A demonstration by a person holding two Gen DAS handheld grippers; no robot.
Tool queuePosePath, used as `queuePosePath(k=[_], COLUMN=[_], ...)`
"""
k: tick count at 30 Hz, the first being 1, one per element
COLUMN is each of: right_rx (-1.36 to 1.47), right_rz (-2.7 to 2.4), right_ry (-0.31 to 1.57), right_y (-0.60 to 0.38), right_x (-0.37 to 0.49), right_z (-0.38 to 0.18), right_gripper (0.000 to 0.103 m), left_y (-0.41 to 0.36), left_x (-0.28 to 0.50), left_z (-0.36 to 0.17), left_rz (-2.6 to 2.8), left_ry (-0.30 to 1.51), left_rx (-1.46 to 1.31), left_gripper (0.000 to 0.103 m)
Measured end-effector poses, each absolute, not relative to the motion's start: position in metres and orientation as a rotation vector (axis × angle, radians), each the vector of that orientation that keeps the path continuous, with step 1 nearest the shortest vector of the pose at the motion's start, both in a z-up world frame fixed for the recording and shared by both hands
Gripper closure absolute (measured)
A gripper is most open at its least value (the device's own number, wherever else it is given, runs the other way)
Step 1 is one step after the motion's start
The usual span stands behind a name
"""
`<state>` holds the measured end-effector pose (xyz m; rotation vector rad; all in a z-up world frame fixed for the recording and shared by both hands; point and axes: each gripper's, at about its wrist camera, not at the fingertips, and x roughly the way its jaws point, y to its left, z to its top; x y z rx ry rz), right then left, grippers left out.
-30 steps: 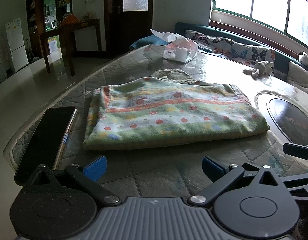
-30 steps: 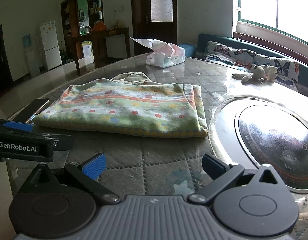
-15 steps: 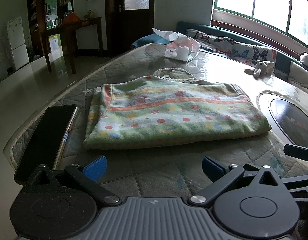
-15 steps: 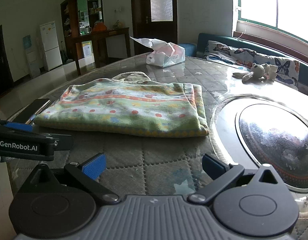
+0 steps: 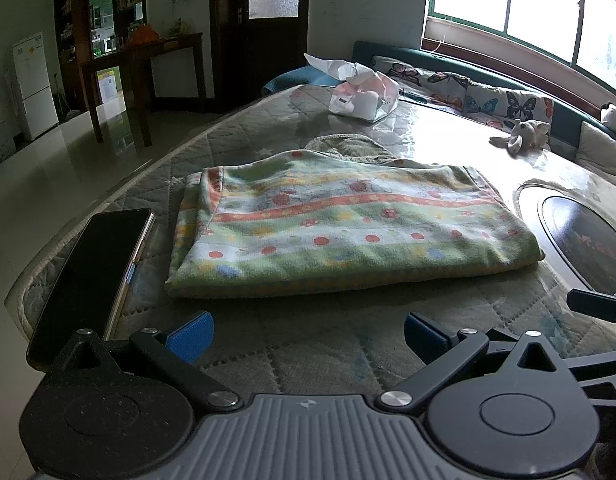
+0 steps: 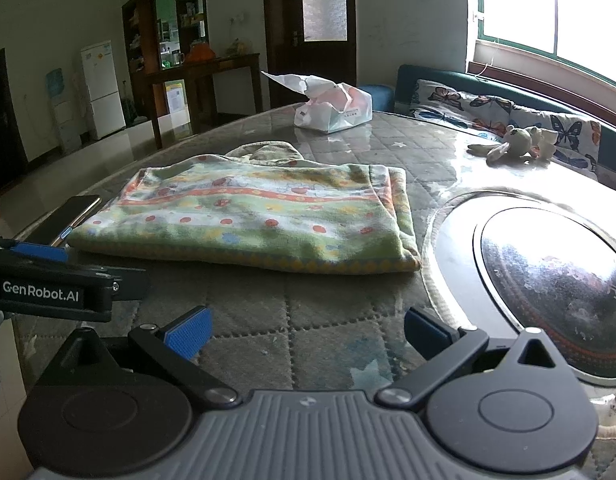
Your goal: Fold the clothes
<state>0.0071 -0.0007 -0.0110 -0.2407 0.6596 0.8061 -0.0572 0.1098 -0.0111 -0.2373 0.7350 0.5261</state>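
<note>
Nothing has shifted: your left gripper (image 5: 306, 334) and right gripper (image 6: 306, 332) still hover wide open, empty, short of the folded towel (image 5: 347, 228) on the counter (image 5: 308, 344).

We see a big round table (image 5: 315, 356) with a quilted cover under clear plastic. A folded cloth (image 5: 339, 232) with stripes and red dots lies flat in the middle. Touching its far edge, a small olive cloth (image 5: 347, 146) peeks out. A dark phone (image 5: 92, 276) lies just left of the folded cloth. A round glass plate (image 6: 547, 284) sits to its right. Far behind it are a white bag (image 5: 361, 94) and a soft toy (image 5: 521, 136).
</note>
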Motion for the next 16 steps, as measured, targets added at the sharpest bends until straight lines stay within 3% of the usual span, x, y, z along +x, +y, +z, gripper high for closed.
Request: queuePosePath(k=[16], right_rx=[-0.239], right_rz=[0.809], right_ry=[0.663], right_y=[0.0000], right_x=[0.0081], right_z=[-0.0122], right_gripper=[0.000], left_y=[0.1103], left_x=[-0.0557], left_z=[-0.0106], left_rz=[0.530], left_ry=[0.731], left_rx=[-0.232], left_gripper=[0.000])
